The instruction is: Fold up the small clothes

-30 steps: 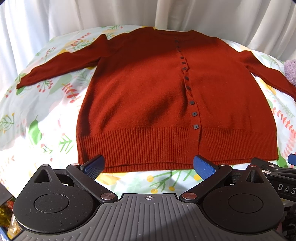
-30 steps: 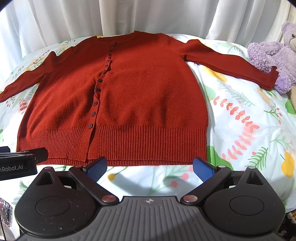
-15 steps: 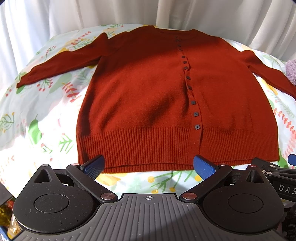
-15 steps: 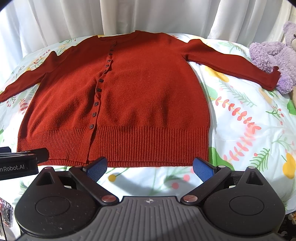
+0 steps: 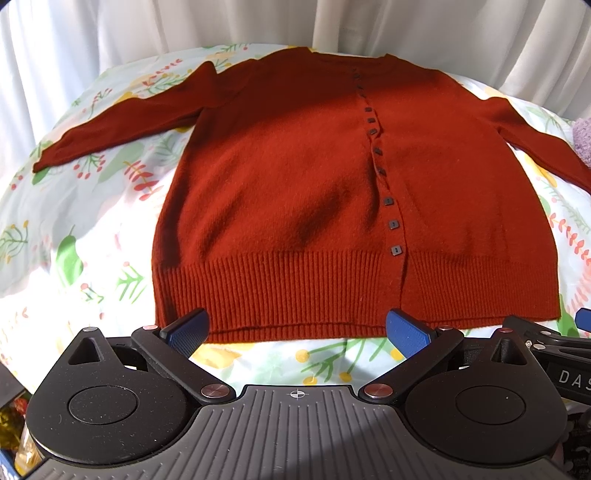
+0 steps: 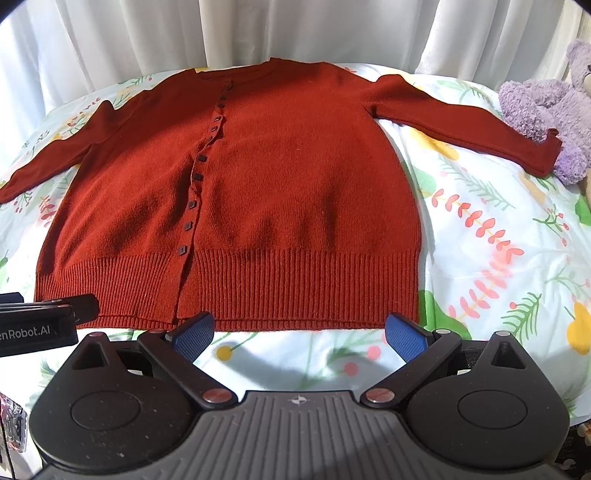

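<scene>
A rust-red buttoned cardigan [image 5: 295, 192] lies flat and face up on the floral bedsheet [image 5: 74, 229], sleeves spread to both sides, ribbed hem nearest me. It also shows in the right wrist view [image 6: 288, 177]. My left gripper [image 5: 297, 330] is open and empty, its blue pads [image 5: 186, 328] just at the hem's left half. My right gripper [image 6: 299, 332] is open and empty, just in front of the hem's right half. Each gripper's body shows at the edge of the other's view.
A purple plush bear [image 6: 550, 110] sits at the right, touching the right sleeve's cuff [image 6: 546, 155]. White curtains [image 6: 295, 33] hang behind the bed. The sheet [image 6: 498, 258] extends to the right of the cardigan.
Both grippers have edged slightly forward toward the hem; the cardigan has not moved and both stay open.
</scene>
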### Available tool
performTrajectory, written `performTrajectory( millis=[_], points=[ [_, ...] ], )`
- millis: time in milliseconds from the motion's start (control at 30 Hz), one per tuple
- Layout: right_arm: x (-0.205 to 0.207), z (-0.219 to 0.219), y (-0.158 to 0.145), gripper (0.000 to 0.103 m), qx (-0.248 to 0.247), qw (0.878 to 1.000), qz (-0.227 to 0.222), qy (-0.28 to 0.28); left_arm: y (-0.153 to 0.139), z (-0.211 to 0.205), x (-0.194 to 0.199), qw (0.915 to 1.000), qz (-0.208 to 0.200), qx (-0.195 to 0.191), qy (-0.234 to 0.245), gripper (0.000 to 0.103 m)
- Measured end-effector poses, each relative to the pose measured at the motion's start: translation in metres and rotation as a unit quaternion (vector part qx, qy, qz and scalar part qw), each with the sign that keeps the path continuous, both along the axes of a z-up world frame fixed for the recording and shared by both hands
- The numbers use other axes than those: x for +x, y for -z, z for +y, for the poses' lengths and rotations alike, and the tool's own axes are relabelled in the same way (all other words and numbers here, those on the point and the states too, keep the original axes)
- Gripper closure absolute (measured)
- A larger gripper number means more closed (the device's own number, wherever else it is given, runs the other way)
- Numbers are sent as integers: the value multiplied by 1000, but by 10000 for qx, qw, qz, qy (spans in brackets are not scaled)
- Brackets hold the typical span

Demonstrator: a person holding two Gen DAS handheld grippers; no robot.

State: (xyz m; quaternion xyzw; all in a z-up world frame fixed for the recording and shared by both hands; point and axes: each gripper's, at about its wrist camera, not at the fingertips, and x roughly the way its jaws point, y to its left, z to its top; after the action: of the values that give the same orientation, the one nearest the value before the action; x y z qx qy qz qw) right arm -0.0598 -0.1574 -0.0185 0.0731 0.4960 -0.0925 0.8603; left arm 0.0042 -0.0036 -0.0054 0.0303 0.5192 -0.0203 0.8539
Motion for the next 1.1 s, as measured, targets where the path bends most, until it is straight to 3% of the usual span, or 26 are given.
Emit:
performTrajectory(
  millis=[533, 733, 833, 967, 1100],
  points=[
    [1, -3, 3, 4, 208, 9997, 29, -109, 7, 4, 4, 9998, 172, -32, -49, 0],
    [1, -7, 5, 4, 521, 9982, -129, -269, 12, 5, 11, 9994, 272, -202, -64, 0],
    [-5, -16, 3, 4, 812, 9935, -696, -391, 13, 10, 17, 9984, 248, -488, -138, 0],
    [-16, -53, -4, 4, 1086, 9682, -2227, -333, 19, 20, 32, 9950, 118, -931, -333, 0],
    [4, -122, -7, 4, 843, 9642, -2467, 487, 25, 24, 55, 9931, 128, -1092, -410, 0]
  ],
)
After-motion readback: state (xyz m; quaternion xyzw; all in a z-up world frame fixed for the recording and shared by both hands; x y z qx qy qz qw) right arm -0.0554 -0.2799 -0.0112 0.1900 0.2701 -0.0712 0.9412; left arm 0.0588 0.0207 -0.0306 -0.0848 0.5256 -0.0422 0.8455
